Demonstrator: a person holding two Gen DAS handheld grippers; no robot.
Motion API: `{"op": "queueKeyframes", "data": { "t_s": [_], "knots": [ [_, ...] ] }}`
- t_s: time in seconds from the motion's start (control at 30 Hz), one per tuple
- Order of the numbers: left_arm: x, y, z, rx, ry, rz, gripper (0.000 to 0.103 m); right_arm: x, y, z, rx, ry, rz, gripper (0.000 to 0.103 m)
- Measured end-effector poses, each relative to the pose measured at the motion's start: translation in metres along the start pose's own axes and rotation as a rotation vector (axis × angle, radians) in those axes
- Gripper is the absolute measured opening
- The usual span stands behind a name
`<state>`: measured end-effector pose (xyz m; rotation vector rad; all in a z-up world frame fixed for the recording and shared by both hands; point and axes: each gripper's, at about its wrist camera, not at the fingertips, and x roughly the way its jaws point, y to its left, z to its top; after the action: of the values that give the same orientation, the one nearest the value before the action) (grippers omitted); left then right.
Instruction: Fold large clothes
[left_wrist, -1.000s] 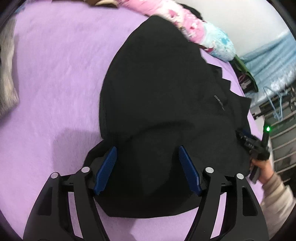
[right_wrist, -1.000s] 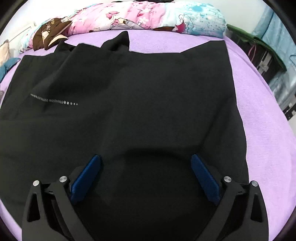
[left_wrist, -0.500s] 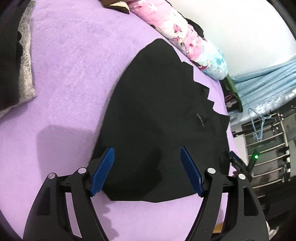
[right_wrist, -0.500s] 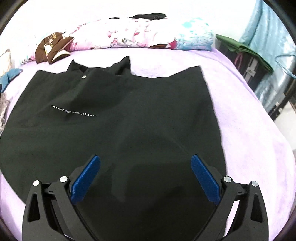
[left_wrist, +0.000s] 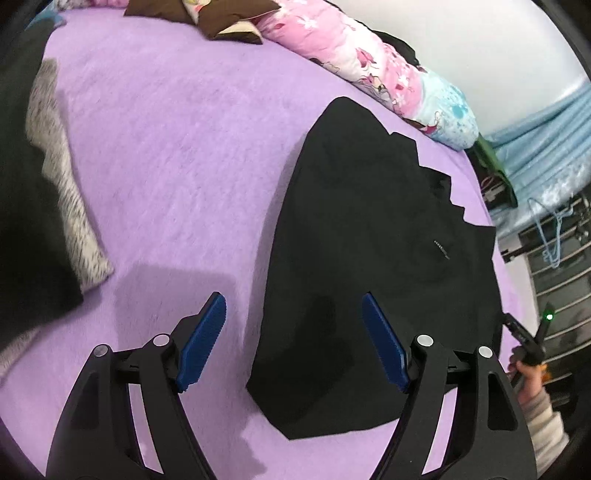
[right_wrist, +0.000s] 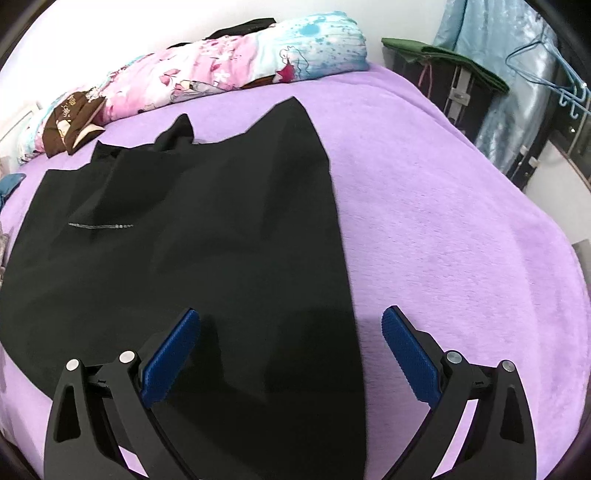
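Observation:
A large black garment (left_wrist: 369, 251) lies spread flat on the purple blanket (left_wrist: 166, 155); it also shows in the right wrist view (right_wrist: 203, 251), with a small line of silver studs on its chest. My left gripper (left_wrist: 293, 336) is open and empty, raised above the garment's left edge near its bottom corner. My right gripper (right_wrist: 291, 350) is open and empty, raised above the garment's right edge. The right gripper and the hand that holds it show at the far right of the left wrist view (left_wrist: 524, 343).
A pink and blue rolled duvet (right_wrist: 236, 70) and a brown cloth (right_wrist: 70, 122) lie along the bed's far side. A grey and black garment (left_wrist: 55, 206) lies at the left. A dark bin (right_wrist: 454, 88), blue curtain and hangers stand beyond the bed's right edge.
Both grippers have lifted up and back from the garment. The left one has shifted towards its left edge, the right one towards its right edge. The garment lies still.

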<state>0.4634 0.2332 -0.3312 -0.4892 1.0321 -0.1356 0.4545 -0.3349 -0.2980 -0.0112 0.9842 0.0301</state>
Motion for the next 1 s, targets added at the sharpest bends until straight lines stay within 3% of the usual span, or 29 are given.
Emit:
{"op": "queueKeyframes", "data": {
  "t_s": [0.4,0.8,1.0],
  "knots": [
    [0.017,-0.019,0.003,0.061,0.021,-0.007,0.073,0.007,0.014,0.0,-0.031,-0.021,0.074,0.097],
    [0.066,-0.004,-0.005,0.025,0.141,0.02,0.076,0.049,0.017,-0.014,-0.012,0.047,0.084,0.097],
    [0.042,-0.005,0.009,0.033,0.119,-0.027,0.075,0.03,0.013,-0.005,-0.037,0.027,0.105,0.097]
  ]
}}
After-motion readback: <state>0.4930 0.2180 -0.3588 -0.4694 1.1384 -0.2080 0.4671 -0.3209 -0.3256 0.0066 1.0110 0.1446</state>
